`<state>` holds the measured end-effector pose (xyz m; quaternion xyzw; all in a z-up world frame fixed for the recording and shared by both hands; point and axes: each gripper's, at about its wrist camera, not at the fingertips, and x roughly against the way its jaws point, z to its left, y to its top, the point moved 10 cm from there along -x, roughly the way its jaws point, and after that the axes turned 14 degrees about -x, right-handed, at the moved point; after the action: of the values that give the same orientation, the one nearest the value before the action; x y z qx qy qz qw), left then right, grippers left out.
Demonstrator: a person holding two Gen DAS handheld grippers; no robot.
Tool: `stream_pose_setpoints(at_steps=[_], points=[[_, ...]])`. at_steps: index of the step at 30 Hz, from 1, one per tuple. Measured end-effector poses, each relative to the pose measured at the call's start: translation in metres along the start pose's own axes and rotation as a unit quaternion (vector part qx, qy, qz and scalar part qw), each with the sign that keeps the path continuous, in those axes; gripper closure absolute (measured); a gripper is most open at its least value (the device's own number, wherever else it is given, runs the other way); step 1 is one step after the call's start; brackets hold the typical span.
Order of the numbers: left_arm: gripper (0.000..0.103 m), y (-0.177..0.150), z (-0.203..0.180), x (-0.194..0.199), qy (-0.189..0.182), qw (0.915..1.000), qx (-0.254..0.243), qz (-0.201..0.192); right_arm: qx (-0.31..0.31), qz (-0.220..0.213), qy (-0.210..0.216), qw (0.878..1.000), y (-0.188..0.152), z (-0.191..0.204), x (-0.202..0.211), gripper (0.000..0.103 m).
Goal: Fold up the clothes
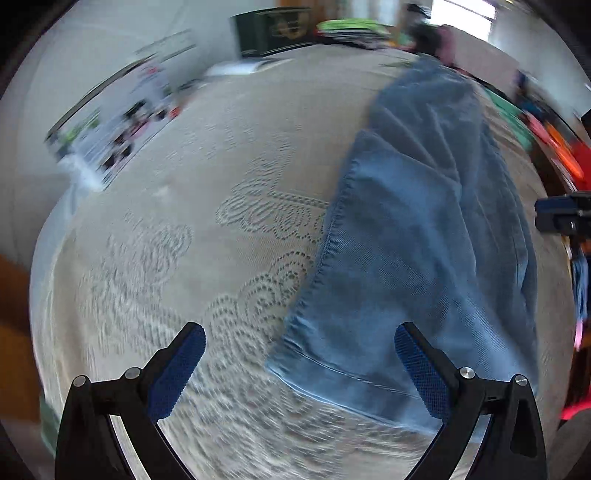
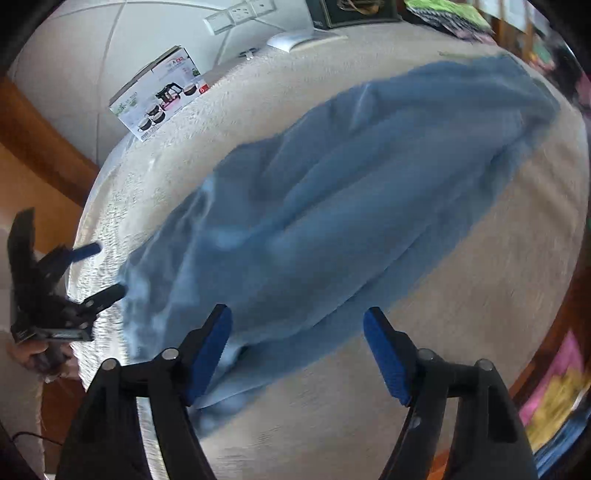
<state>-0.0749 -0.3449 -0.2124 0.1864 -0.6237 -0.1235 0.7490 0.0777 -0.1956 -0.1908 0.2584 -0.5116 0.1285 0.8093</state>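
A blue denim garment (image 1: 424, 221) lies stretched out and wrinkled on a table under a cream lace cloth (image 1: 166, 229). My left gripper (image 1: 299, 332) is open and hovers over the garment's near hem corner, with nothing pressed between the pads. In the right wrist view the same garment (image 2: 351, 203) runs from lower left to upper right. My right gripper (image 2: 297, 315) is open above its near edge and holds nothing. The left gripper (image 2: 101, 271) shows there too, at the garment's left end, held by a hand, jaws apart.
A printed box with teapot pictures (image 2: 162, 96) stands at the table's far left edge. A dark green box (image 1: 273, 31) and a pile of coloured clothes (image 1: 351, 31) sit at the back. Wall sockets (image 2: 240, 14) are behind, and wooden furniture (image 2: 40, 147) is on the left.
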Motion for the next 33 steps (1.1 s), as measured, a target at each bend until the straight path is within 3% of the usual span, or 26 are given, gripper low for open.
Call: stream_pose_setpoints(at_steps=[7, 12, 13, 14, 15, 16, 17, 19, 23, 24, 26, 27, 28, 30, 33], points=[[0.0, 0.005, -0.004, -0.01, -0.074, 0.9945, -0.071, -0.023, -0.121, -0.03, -0.062, 0.99, -0.064, 0.021, -0.004, 0.029], [0.0, 0.001, -0.015, -0.03, -0.084, 0.9928, -0.084, -0.013, -0.156, -0.072, -0.085, 0.981, -0.048, 0.022, -0.02, 0.031], [0.0, 0.001, -0.017, -0.032, -0.078, 0.9929, -0.089, -0.015, -0.151, -0.074, -0.099, 0.981, -0.046, 0.023, -0.025, 0.039], [0.001, 0.001, -0.018, -0.032, -0.074, 0.9933, -0.088, -0.017, -0.142, -0.077, -0.129, 0.978, -0.045, 0.022, -0.027, 0.061], [0.006, -0.001, -0.018, -0.032, -0.074, 0.9936, -0.084, -0.016, -0.141, -0.08, -0.151, 0.975, -0.046, 0.021, -0.026, 0.095], [0.017, -0.001, -0.018, -0.03, -0.075, 0.9936, -0.083, -0.014, -0.157, -0.081, -0.153, 0.972, -0.051, 0.019, -0.021, 0.098], [0.025, -0.002, -0.018, -0.027, -0.078, 0.9933, -0.085, -0.013, -0.179, -0.082, -0.143, 0.97, -0.058, 0.015, -0.015, 0.098], [0.061, -0.007, -0.018, -0.021, -0.087, 0.9923, -0.087, -0.011, -0.211, -0.077, -0.132, 0.966, -0.079, 0.007, -0.003, 0.098], [0.063, -0.02, -0.007, -0.012, -0.115, 0.9912, -0.064, -0.008, -0.248, -0.08, -0.084, 0.962, -0.112, 0.007, 0.012, 0.098], [0.062, -0.023, -0.003, -0.009, -0.123, 0.991, -0.05, -0.013, -0.259, -0.094, -0.073, 0.958, -0.116, 0.004, 0.02, 0.098], [0.042, -0.027, 0.008, 0.0, -0.128, 0.9912, -0.019, -0.029, -0.275, -0.12, -0.053, 0.952, -0.123, -0.001, 0.035, 0.093], [0.02, -0.028, 0.014, 0.004, -0.119, 0.9922, -0.012, -0.035, -0.268, -0.127, -0.051, 0.954, -0.125, -0.001, 0.04, 0.084], [0.009, -0.03, 0.018, 0.009, -0.11, 0.9929, -0.009, -0.044, -0.262, -0.134, -0.049, 0.955, -0.127, -0.002, 0.044, 0.079], [0.009, -0.031, 0.022, 0.014, -0.099, 0.9934, -0.012, -0.057, -0.252, -0.138, -0.052, 0.957, -0.134, 0.0, 0.044, 0.052], [0.009, -0.033, 0.018, 0.007, -0.092, 0.9941, -0.043, -0.038, -0.256, -0.132, -0.042, 0.957, -0.149, 0.009, 0.037, 0.052]])
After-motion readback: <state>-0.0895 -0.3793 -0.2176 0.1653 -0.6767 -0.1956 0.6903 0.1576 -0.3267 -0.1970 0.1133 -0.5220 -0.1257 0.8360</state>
